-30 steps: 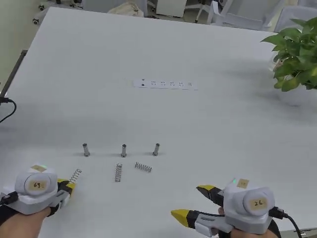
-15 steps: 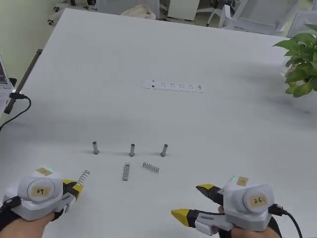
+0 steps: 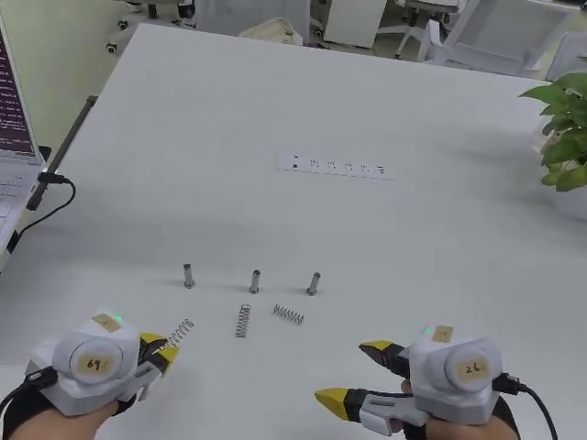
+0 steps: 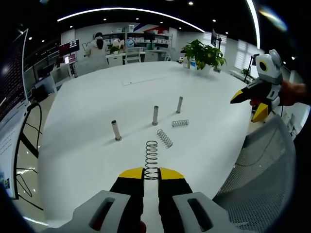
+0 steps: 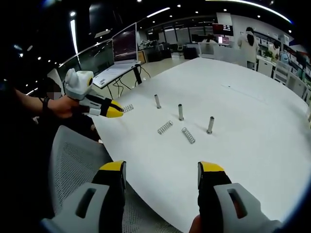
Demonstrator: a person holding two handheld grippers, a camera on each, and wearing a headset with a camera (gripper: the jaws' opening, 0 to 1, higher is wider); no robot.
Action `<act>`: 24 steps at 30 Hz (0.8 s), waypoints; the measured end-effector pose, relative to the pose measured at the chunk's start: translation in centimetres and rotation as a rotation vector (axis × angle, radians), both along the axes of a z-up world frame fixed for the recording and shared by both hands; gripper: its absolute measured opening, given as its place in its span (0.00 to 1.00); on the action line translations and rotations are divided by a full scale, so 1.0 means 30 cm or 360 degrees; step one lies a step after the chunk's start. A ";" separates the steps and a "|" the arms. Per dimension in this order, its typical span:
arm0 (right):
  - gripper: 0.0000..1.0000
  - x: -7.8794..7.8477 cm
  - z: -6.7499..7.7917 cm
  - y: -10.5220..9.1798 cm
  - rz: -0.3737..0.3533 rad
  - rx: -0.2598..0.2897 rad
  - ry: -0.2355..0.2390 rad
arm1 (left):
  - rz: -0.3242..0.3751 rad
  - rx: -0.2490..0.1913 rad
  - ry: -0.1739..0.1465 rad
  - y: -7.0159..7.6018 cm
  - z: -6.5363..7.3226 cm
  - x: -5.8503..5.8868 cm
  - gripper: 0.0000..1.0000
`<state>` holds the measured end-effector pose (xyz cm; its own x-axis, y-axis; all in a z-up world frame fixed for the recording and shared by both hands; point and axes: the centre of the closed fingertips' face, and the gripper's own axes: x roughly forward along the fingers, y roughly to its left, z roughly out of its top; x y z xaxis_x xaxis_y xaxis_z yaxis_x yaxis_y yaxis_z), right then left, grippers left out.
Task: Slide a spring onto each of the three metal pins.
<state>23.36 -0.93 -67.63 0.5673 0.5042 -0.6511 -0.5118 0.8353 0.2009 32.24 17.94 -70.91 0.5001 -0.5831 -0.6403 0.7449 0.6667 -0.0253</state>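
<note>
Spring [image 4: 152, 155] slightly rightward, in left gripper [image 4: 151, 173]

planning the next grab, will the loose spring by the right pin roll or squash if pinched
Likely to roll if nudged: the spring lies on its side on the smooth table. Its open wire coils would probably flex under a pinch. It looks light.

Bare upright pins [image 3: 255, 281], two springs [image 3: 243, 320], clamped spring [image 3: 181, 331]
</note>
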 end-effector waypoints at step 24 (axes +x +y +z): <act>0.46 0.061 0.051 0.101 0.0138 0.0109 -0.0061 | -0.0395 0.0033 -0.0171 -0.161 0.104 -0.080 0.03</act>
<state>25.20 2.11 -66.11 0.5437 0.5950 -0.5920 -0.5899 0.7726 0.2348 29.84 13.09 -67.78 0.4090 -0.6839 -0.6042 0.8834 0.4627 0.0743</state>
